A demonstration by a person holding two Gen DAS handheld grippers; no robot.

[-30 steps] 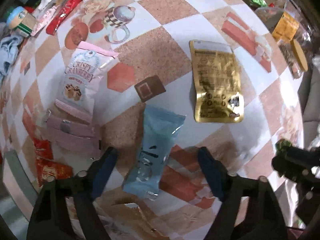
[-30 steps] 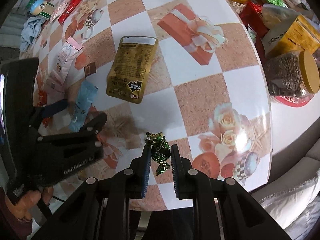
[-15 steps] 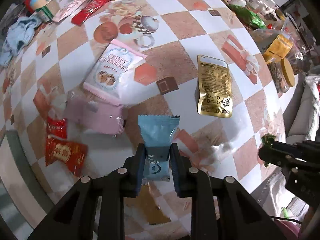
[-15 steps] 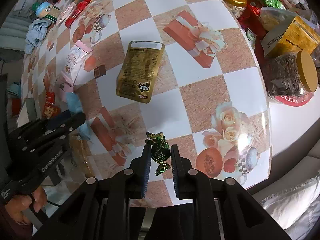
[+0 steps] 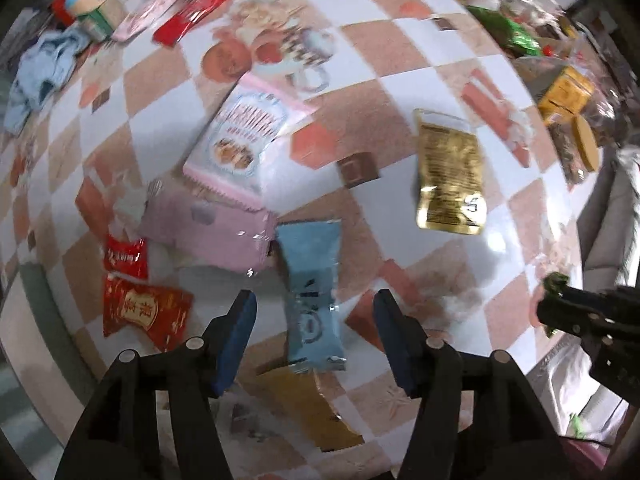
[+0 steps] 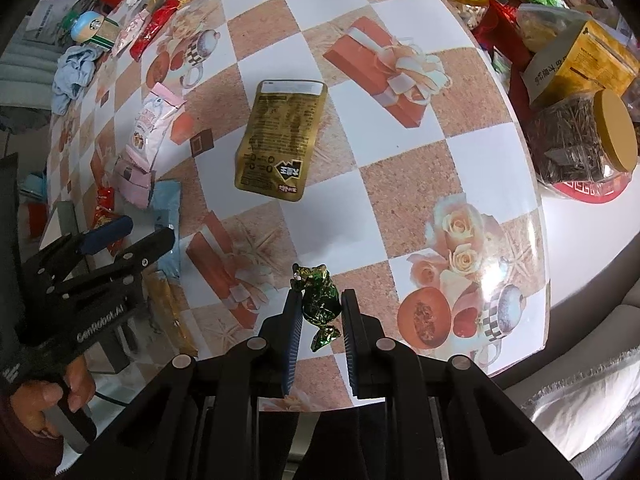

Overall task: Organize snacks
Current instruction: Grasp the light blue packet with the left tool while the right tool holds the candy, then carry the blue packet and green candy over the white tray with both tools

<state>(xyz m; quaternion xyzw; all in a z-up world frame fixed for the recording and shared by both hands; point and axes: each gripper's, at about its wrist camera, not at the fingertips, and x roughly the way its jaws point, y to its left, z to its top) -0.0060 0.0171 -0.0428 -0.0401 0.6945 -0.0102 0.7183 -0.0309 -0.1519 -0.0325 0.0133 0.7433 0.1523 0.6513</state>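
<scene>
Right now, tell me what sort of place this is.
Probably a home living room: a table under a checkered printed oilcloth, a grey sofa cushion beside it, and a lidded jar of seeds among scattered snacks.

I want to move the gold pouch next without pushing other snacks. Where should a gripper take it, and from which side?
Probably best from above, across the narrow width near the middle of the gold pouch. It lies flat on the table, label side down, with bare cloth all around it, so both fingers have room on its long edges. Being flat and thin, it may need a pinch low at the edges.
</scene>
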